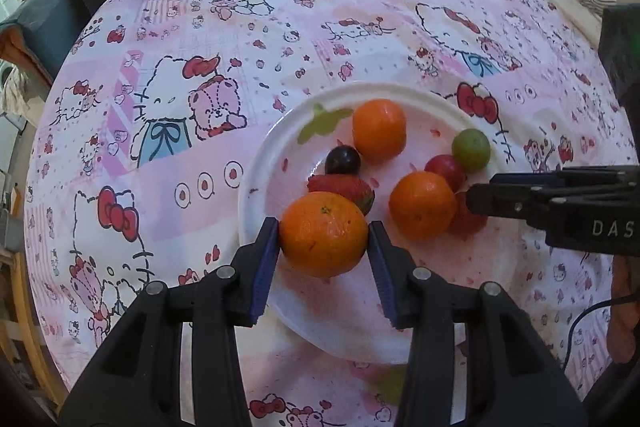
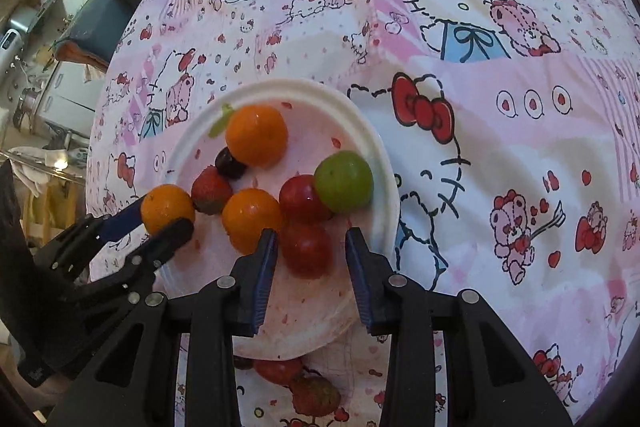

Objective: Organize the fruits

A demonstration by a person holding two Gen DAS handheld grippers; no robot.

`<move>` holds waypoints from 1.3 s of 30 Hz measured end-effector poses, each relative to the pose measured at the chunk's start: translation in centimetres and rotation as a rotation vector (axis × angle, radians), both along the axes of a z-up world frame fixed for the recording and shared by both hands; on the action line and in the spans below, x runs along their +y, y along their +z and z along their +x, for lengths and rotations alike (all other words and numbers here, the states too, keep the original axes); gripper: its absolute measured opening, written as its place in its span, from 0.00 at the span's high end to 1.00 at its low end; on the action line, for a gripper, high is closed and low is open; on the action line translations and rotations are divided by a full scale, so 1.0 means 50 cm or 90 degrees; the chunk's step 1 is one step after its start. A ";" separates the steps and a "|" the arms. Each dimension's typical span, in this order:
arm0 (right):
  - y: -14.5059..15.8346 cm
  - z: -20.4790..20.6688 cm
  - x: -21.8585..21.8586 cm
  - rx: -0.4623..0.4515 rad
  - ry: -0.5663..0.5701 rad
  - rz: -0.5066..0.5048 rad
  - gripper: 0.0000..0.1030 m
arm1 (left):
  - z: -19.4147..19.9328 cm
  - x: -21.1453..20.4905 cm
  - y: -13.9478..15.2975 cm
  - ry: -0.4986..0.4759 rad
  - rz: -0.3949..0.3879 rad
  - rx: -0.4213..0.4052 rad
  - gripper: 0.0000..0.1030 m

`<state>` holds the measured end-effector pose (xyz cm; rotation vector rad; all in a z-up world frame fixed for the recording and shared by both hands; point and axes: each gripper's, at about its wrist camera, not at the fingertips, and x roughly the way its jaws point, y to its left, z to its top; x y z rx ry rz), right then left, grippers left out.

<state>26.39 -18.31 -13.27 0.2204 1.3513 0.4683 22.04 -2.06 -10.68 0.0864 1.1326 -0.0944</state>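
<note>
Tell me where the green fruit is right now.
The green fruit sits on the white plate near its right rim in the right wrist view, touching a red fruit on its left.

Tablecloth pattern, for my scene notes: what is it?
Pink-and-white cartoon cats, bears and red bows on the tablecloth; clearest in the right wrist view.

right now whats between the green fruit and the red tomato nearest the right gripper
Another red tomato sits between the green fruit and the nearest red tomato, touching both. The right wrist view shows it best.
</note>
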 end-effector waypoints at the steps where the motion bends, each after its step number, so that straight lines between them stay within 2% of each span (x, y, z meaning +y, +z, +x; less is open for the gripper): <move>1: -0.001 0.000 0.000 0.002 0.001 0.000 0.63 | 0.000 0.000 -0.001 0.002 0.002 0.001 0.60; 3: -0.002 0.001 -0.002 0.008 0.000 0.006 0.63 | -0.001 0.002 0.003 0.003 -0.002 -0.003 0.59; 4: 0.000 0.001 -0.004 0.008 -0.002 0.006 0.62 | -0.002 0.002 0.006 0.000 -0.007 -0.007 0.56; 6: 0.002 0.003 -0.002 0.012 -0.001 0.015 0.62 | -0.003 0.001 0.010 -0.003 -0.009 -0.011 0.40; 7: 0.003 0.004 -0.002 0.016 -0.003 0.019 0.57 | -0.004 0.000 0.013 -0.002 -0.010 -0.016 0.31; 8: 0.004 0.004 -0.003 0.018 -0.005 0.023 0.45 | -0.006 0.000 0.017 -0.003 -0.012 -0.022 0.27; 10: 0.011 0.005 -0.007 0.015 -0.014 0.030 0.30 | -0.007 -0.004 0.020 -0.009 -0.014 -0.023 0.27; 13: 0.021 0.009 -0.011 0.020 -0.019 0.040 0.19 | -0.011 -0.009 0.025 -0.019 -0.017 -0.023 0.27; 20: 0.060 0.004 -0.032 0.003 -0.041 0.068 0.18 | -0.026 -0.009 0.053 -0.020 -0.027 -0.048 0.27; 30: 0.160 -0.056 -0.054 -0.106 -0.046 0.070 0.18 | -0.064 0.046 0.130 0.031 -0.070 -0.107 0.26; 32: 0.178 -0.071 -0.059 -0.127 -0.044 0.070 0.17 | -0.070 0.055 0.142 0.039 -0.074 -0.114 0.17; 34: 0.193 -0.086 -0.065 -0.145 -0.046 0.065 0.17 | -0.084 0.064 0.159 0.044 -0.079 -0.130 0.14; 39: 0.209 -0.135 -0.086 -0.163 -0.069 0.046 0.17 | -0.110 0.081 0.189 0.048 -0.078 -0.155 0.13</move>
